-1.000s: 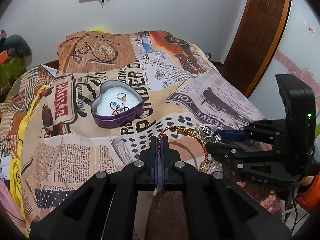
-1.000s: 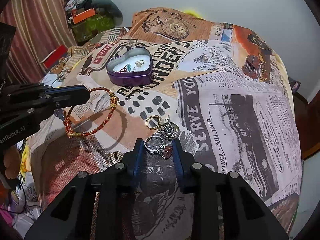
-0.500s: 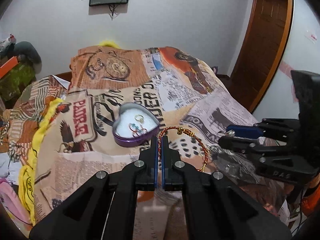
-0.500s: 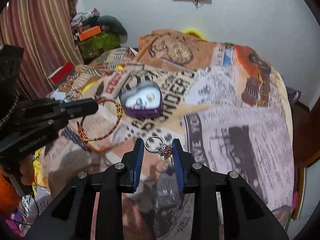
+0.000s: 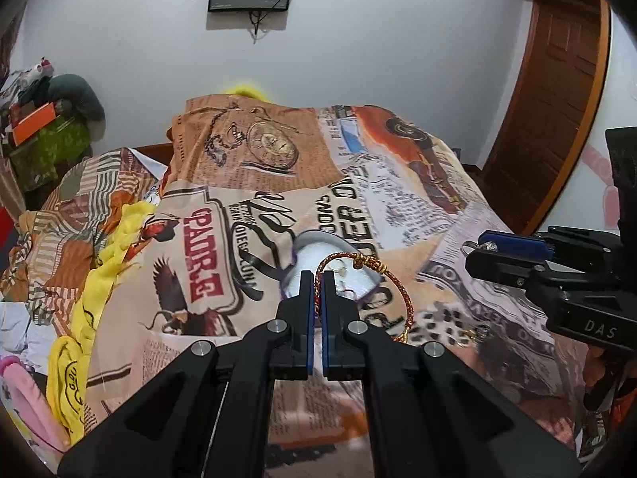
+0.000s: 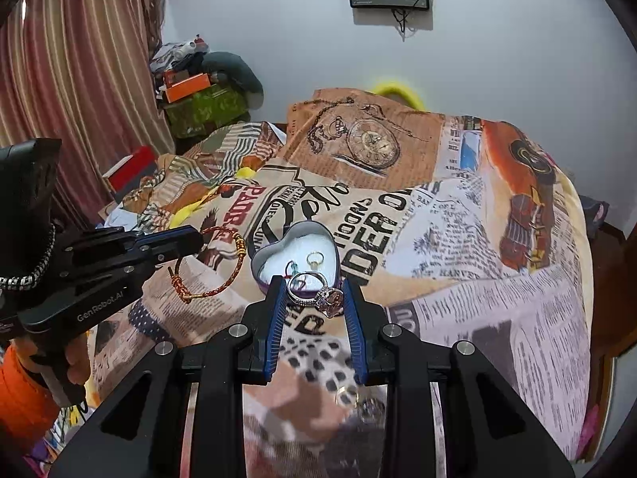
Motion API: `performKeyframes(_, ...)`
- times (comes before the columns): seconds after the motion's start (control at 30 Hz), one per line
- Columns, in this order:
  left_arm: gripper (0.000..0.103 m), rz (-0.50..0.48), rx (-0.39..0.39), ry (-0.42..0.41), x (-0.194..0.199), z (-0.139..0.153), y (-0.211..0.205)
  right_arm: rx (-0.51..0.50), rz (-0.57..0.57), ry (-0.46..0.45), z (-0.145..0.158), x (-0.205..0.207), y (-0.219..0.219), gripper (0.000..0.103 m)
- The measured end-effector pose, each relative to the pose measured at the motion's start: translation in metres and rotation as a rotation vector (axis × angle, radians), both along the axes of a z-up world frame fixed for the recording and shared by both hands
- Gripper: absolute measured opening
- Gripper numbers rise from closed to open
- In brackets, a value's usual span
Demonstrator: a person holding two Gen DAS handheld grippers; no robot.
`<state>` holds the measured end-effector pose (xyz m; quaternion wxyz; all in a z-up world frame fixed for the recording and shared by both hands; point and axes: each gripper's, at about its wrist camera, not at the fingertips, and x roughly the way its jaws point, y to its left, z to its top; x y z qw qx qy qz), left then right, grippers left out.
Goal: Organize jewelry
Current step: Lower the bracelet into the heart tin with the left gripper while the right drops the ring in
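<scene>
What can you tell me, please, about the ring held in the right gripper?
The ring is a silver-coloured band, apparently edged with tiny stones, carrying a large pinkish faceted stone on its right side. It is pinched between the blue pads of the right gripper, lifted clear of the bedspread. In the right wrist view it appears just in front of the heart-shaped tin, touching only the gripper.

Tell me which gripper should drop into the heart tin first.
Right, probably. The right gripper holds the silver ring in line with the heart tin and just short of its near rim. The left gripper pinches the red-gold bracelet, which in the right wrist view hangs off to the tin's left.
</scene>
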<state>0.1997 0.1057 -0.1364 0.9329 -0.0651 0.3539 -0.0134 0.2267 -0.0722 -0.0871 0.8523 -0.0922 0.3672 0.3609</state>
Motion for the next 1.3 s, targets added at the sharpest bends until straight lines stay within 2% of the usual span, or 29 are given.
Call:
performKeyframes(0.4, 0.001, 0.003, -0.018, 0.042, 0.043, -0.023, 0.017, -0.027, 0.034, 0.027, -0.020, 0.027, 0.030, 0.026)
performKeyframes(0.73, 0.001, -0.027, 0.000, 0.093, 0.074, -0.042, 0.019, -0.060, 0.066, 0.032, -0.027, 0.049, 0.052, 0.026)
performKeyframes(1.03, 0.001, -0.064, 0.038, 0.142, 0.090, -0.059, 0.013, -0.088, 0.101, 0.140, -0.051, 0.067, 0.059, 0.026)
performKeyframes(1.3, 0.001, -0.077, 0.037, 0.155, 0.093, -0.064, 0.010, -0.128, 0.127, 0.155, -0.062, 0.066, 0.066, 0.026)
